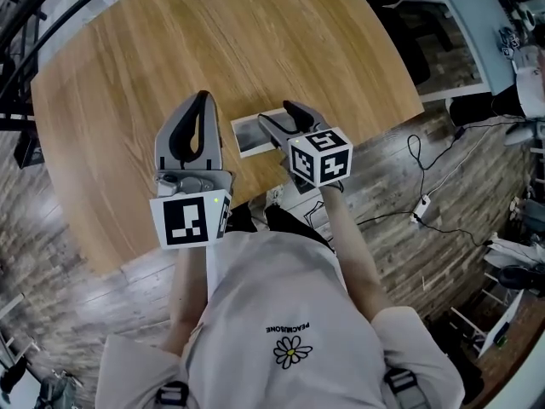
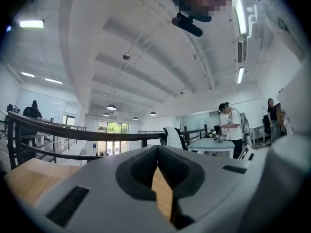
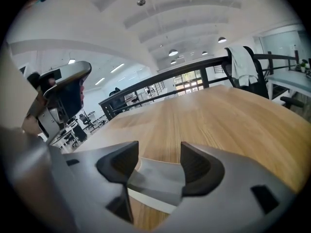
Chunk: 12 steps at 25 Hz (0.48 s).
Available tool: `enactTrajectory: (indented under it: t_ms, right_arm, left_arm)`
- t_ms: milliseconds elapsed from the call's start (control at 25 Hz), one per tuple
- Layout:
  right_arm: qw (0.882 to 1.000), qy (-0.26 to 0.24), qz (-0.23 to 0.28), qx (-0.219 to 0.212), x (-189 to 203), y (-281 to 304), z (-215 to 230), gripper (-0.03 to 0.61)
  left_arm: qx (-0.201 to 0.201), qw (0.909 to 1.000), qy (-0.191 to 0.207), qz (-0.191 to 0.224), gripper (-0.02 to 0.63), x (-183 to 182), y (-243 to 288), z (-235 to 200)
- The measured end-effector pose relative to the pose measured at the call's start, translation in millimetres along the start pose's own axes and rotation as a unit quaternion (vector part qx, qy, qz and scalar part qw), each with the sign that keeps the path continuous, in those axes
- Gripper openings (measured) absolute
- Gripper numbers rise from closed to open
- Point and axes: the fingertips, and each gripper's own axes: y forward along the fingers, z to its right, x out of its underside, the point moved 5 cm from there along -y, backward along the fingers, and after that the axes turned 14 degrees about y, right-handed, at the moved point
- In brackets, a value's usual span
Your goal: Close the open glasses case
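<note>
The glasses case (image 1: 254, 133), a flat grey box with a pale edge, lies on the round wooden table (image 1: 213, 41) near its front edge. My right gripper (image 1: 279, 114) hangs over the case's right part, angled down, jaws wide open. In the right gripper view the case (image 3: 156, 177) shows low between the two dark pads (image 3: 119, 163), which stand apart from it. My left gripper (image 1: 203, 100) is to the left of the case, level, with its tips together and nothing in them. Its view shows the closed fingertips (image 2: 156, 152) and a strip of table below. Whether the case's lid is up I cannot make out.
The table's front rim (image 1: 255, 220) runs close to the person's body. Cables and a plug (image 1: 423, 203) lie on the wooden floor at the right. A dark railing (image 3: 160, 84) and a chair with a white garment (image 3: 241, 64) stand beyond the table. Someone stands at a far desk (image 2: 228, 127).
</note>
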Motion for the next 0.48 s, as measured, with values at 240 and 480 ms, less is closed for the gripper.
enactTrajectory:
  t_ms: [240,480]
  right_arm:
    - [1.0,0.004,-0.022,0.007,7.9,10.1,4.9,0.256]
    - [1.0,0.003,-0.026,0.008,10.9,9.4,3.7,0.256]
  left_arm:
    - [0.0,1.0,-0.002,-0.007,0.017,5.9,1.0,-1.4]
    - [0.001,0.9999,-0.008,-0.008,0.017,10.3,0.5,-1.5]
